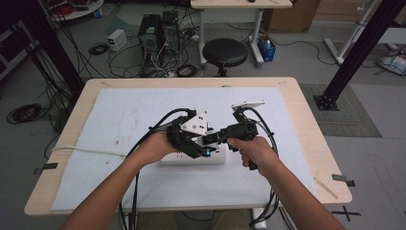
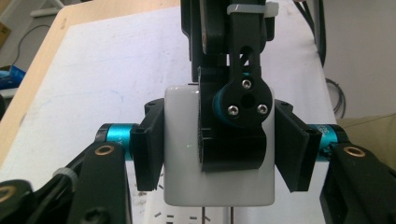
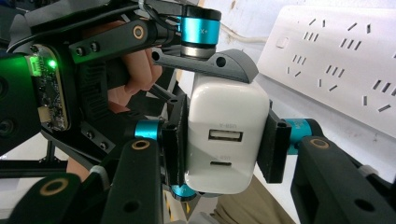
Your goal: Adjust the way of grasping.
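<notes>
Black jaws of the right hand-held gripper [image 3: 223, 149] press against both flanks of a glossy white, rounded-square USB charger block [image 3: 226, 135], its two ports facing the lens. The left hand-held gripper [image 2: 219, 149] brackets the same charger [image 2: 182, 154] from another side: one jaw seems to touch it, while the other stands just off its edge with a sliver of gap, so whether it truly clamps the block cannot be told. Seen from above, both tools meet over the middle of the surface, each held in one of the person's hands, left [image 1: 155, 146] and right [image 1: 256, 149], the charger hidden between them.

Just beneath lies a long white plastic power strip [image 1: 194, 158], its rows of slotted sockets [image 3: 336, 60] plain in the right gripper view. The charger appears raised off the strip, its prongs visible at the bottom of the left gripper view. The step looks like a handover or a squaring-up of the block before plugging in; the next move likely calls for one tool to let go, then for the prongs to be lined up with a socket and pressed straight down.

A white felt mat [image 1: 119, 120] covers the pale wooden surface [image 1: 311, 143]. Beyond stand a black round stool [image 1: 225, 51], computer towers [image 1: 158, 31], tangled cables on a grey floor [image 1: 297, 57] and black frame posts [image 1: 356, 52].
</notes>
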The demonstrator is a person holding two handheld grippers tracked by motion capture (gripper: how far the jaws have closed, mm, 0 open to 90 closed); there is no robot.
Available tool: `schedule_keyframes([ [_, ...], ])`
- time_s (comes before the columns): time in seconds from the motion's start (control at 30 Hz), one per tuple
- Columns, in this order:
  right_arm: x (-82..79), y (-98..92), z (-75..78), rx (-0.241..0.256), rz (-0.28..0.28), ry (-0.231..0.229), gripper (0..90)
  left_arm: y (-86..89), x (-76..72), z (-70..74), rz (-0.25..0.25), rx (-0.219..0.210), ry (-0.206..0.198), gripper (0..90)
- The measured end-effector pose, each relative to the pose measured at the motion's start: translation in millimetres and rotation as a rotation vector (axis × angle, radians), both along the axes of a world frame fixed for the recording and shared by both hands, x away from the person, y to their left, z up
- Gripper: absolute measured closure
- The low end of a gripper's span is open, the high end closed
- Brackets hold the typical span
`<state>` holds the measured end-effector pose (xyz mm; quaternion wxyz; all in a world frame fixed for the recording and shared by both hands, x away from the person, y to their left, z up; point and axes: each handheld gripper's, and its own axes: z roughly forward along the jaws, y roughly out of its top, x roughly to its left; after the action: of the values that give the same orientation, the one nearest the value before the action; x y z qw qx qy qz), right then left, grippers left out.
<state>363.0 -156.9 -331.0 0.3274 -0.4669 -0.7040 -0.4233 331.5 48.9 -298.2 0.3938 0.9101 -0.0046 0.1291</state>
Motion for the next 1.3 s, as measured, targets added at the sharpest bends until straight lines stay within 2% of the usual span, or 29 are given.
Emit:
schedule_keyframes([
  [0.1,0.5,-1.1,-1.9,0.014,-0.005,-0.005,61.2,-0.8,0.0,-0.3,0.006,0.004,-0.01,42.1],
  [0.17,0.5,-2.1,-2.3,0.001,-0.008,-0.035,61.9,-0.3,1.5,-0.1,0.026,-0.008,0.027,35.8],
  [0.2,0.5,-3.1,-2.4,-0.008,-0.01,-0.056,61.9,0.9,3.2,0.1,0.048,-0.003,0.045,29.1],
  [0.23,0.5,-5.8,-1.7,-0.031,-0.021,-0.097,61.9,2.3,4.0,-0.1,0.057,0.001,0.058,25.1],
  [0.3,0.4,-12.0,-0.7,-0.045,-0.04,-0.154,61.9,8.5,5.8,-1.2,0.08,0.005,0.08,23.5],
  [0.37,0.7,-16.9,0.0,-0.041,-0.051,-0.171,61.9,15.4,8.3,-1.9,0.103,0.012,0.101,20.5],
  [0.47,0.2,-26.8,3.0,-0.074,-0.066,-0.249,61.9,27.3,11.8,-2.3,0.135,0.023,0.117,20.3],
  [0.53,-0.8,-32.5,5.7,-0.135,-0.063,-0.309,61.9,35.8,13.2,-3.0,0.16,0.033,0.119,20.2],
  [0.57,-1.0,-36.0,6.7,-0.187,-0.055,-0.351,61.9,39.3,14.0,-3.2,0.168,0.044,0.119,20.2],
  [0.6,-1.2,-38.2,7.2,-0.223,-0.048,-0.369,61.9,43.7,14.8,-3.8,0.181,0.056,0.117,20.2],
  [0.67,-1.1,-45.8,8.3,-0.314,-0.034,-0.429,62.0,54.4,17.2,-4.9,0.192,0.106,0.114,20.3],
  [0.73,-1.4,-51.9,10.4,-0.391,-0.018,-0.492,61.9,62.4,18.2,-6.8,0.197,0.126,0.112,20.3],
  [0.83,-1.6,-61.1,14.5,-0.455,-0.02,-0.559,62.0,76.3,20.9,-9.4,0.209,0.159,0.117,20.3],
  [0.87,-0.5,-65.7,16.6,-0.474,-0.018,-0.585,61.9,80.0,21.4,-9.8,0.232,0.173,0.128,20.3],
  [1.0,1.4,-77.5,24.9,-0.566,0.004,-0.644,61.9,95.1,25.2,-9.4,0.329,0.214,0.213,20.2],
  [1.1,1.8,-81.9,31.8,-0.653,0.037,-0.675,61.8,108.4,26.5,-6.9,0.378,0.251,0.234,20.2],
  [1.13,3.0,-83.1,34.4,-0.681,0.071,-0.679,61.9,112.8,27.6,-5.2,0.389,0.275,0.238,20.3],
  [1.23,5.3,-83.7,39.9,-0.751,0.155,-0.665,61.8,122.6,27.6,-2.7,0.417,0.291,0.254,20.3],
  [1.27,5.9,-83.4,41.3,-0.774,0.182,-0.655,61.9,126.2,28.3,-0.4,0.412,0.316,0.245,20.3],
  [1.3,6.7,-83.4,42.8,-0.801,0.213,-0.648,61.8,128.2,27.4,0.1,0.425,0.306,0.247,20.2],
])
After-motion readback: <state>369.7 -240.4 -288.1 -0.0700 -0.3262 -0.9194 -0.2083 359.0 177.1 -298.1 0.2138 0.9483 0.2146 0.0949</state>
